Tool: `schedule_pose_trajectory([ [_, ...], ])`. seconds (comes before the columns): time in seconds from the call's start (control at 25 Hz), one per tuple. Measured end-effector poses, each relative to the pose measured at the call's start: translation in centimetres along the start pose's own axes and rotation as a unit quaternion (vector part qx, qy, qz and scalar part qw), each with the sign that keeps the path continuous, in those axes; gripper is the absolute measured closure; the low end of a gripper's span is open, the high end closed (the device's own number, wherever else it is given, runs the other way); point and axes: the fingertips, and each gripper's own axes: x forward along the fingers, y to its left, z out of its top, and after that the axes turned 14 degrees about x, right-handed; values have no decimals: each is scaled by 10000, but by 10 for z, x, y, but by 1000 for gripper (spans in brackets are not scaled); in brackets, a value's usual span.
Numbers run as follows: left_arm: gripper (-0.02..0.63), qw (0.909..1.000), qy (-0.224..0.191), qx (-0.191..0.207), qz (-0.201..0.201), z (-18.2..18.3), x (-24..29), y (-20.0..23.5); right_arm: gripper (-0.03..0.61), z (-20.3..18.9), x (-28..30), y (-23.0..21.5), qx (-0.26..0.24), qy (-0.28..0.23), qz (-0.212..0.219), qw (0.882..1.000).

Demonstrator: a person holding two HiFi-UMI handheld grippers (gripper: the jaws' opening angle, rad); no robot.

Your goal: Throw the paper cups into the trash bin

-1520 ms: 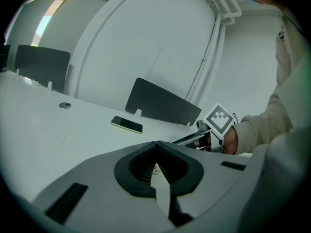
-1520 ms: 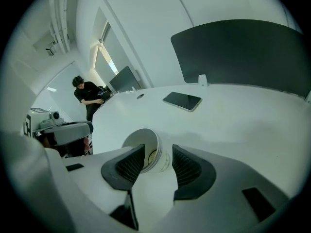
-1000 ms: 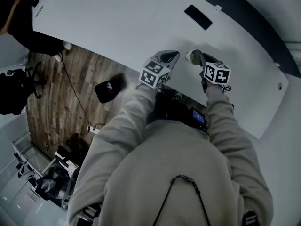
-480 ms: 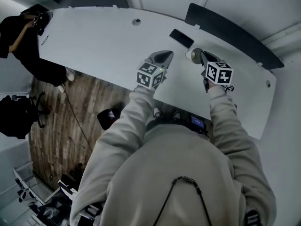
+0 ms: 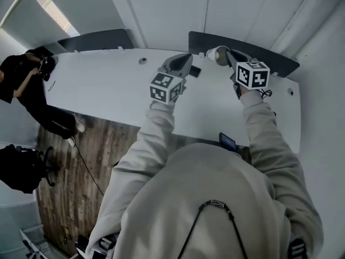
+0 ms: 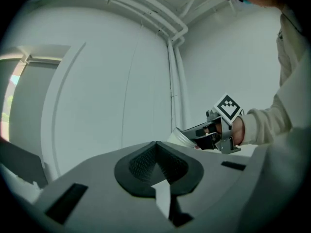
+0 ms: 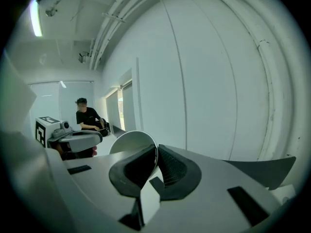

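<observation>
Cup (image 7: 132,142) in right tool (image 7: 156,152) (right gripper view)

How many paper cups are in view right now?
1. The paper cup is clamped by its wall in the right gripper, beyond the table's far edge. Others may lie outside these views.

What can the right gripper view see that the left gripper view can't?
Only the right gripper view: a person in black clothes, a ceiling strip light. Only the left gripper view: a beige sleeve, and the left gripper seen shut and empty. Both: the white paper cup pinched by the right gripper, against a plain white wall.
</observation>
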Motion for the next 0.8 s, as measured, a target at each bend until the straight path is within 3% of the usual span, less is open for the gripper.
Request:
schedule_pose_trajectory([
  [0.16,618,9994,-16,349,17,33,9,-14,538,16,-24,-15,242,-256,-37,9994],
  [0.32,618,9962,65,806,-320,44,13,-38,538,18,-44,-19,200,-307,-82,9993],
  [0.56,618,9961,213,727,-462,41,27,-85,538,-17,-80,-50,467,-191,-151,9986],
  [0.68,618,9949,185,827,-549,43,38,-94,538,-16,-85,-61,426,-236,-172,9987],
  [0.8,618,9965,199,632,-505,36,42,-92,538,-23,-83,-69,482,-150,-177,9986],
])
